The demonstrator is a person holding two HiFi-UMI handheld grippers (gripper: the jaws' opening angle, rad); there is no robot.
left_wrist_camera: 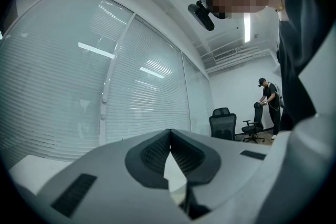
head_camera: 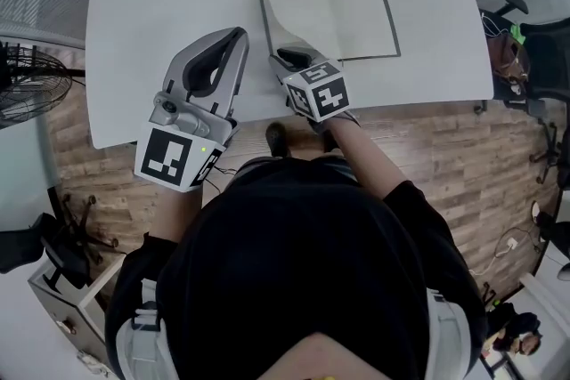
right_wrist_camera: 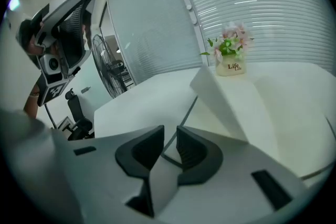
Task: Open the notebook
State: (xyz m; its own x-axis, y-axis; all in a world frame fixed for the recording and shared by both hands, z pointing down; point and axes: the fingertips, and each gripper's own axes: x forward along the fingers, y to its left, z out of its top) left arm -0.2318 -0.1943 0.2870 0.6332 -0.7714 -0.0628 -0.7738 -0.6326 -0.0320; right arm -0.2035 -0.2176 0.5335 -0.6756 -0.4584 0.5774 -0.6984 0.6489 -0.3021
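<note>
Notebook (head_camera: 329, 18) lies open on white table (head_camera: 160, 4) over wood floor (head_camera: 445, 156).

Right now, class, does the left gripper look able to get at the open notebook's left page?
Probably yes: only bare table lies between the left gripper and the notebook. The right gripper is at its near left corner, so come in farther up.

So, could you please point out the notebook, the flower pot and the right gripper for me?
notebook (head_camera: 365, 13): head view, on its right-hand page.
flower pot (right_wrist_camera: 234, 67): right gripper view, on the pot's lettered front.
right gripper (right_wrist_camera: 169, 135): right gripper view, midway between its fingertips.
</note>
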